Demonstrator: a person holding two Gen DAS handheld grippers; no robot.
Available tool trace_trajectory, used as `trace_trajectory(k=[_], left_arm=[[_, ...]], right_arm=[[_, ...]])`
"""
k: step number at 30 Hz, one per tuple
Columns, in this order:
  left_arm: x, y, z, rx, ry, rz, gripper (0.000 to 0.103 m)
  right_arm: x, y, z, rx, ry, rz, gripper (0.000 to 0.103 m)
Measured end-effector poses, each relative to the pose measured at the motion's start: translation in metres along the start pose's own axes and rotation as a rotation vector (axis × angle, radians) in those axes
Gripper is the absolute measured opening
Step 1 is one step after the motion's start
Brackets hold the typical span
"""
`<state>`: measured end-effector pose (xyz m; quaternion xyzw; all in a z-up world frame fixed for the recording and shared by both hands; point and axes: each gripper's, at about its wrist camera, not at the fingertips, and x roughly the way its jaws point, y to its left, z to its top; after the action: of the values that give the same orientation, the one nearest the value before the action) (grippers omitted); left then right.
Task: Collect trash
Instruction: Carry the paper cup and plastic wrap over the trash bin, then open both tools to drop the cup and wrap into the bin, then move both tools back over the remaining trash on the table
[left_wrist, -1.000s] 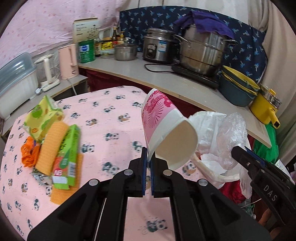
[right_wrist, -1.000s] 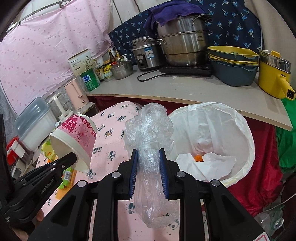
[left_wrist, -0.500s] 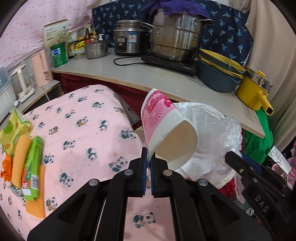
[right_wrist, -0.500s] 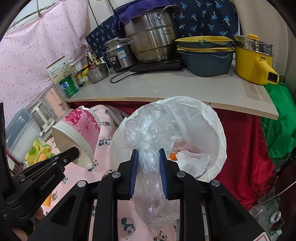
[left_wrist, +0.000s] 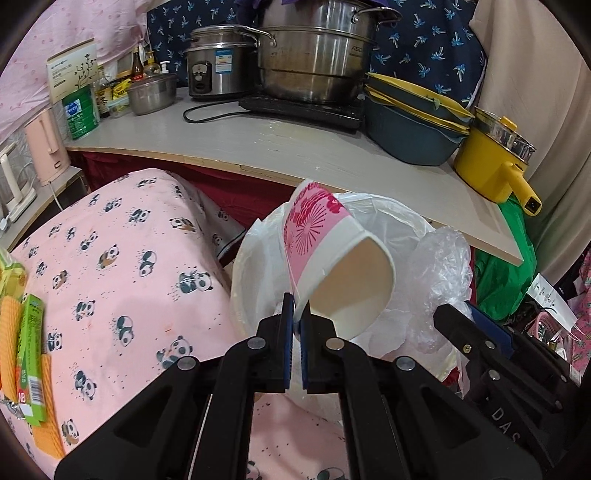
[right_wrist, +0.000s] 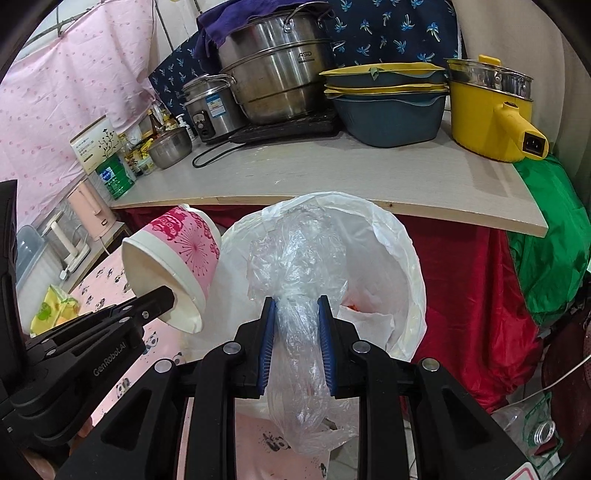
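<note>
My left gripper (left_wrist: 297, 318) is pinching the rim of the pink paper cup (left_wrist: 334, 262), tilting it mouth-down over the white-lined trash bin (right_wrist: 406, 258). My right gripper (right_wrist: 295, 325) is squeezing a crumpled clear plastic bag (right_wrist: 295, 266), holding it above the bin's opening, with the cup at its 9 o'clock. More trash, a green carton (left_wrist: 31, 354), is lying on the panda-print desk (left_wrist: 122, 258) at 9 o'clock in the left wrist view.
</note>
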<state>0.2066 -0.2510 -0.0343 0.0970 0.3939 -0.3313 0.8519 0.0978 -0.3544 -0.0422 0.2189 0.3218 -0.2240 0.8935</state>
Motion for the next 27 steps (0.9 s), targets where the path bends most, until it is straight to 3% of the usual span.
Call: trace_trajectory(k=[10,15,27], left_arm=[[0.021,-0.004,0.010,0.004,0.019,-0.037,0.005],[0.018,0.002,0.012,-0.021,-0.001,-0.032,0.044],[-0.008,0.034,0.010,-0.090,-0.039,0.016,0.060]], right_arm=[[0.020,0.000,0.011,-0.015,0.012,-0.021,0.026],[0.020,0.003,0.015,-0.013,-0.005,-0.024,0.033],[0.000,0.013,0.018,-0.012,-0.044,-0.007,0.039]])
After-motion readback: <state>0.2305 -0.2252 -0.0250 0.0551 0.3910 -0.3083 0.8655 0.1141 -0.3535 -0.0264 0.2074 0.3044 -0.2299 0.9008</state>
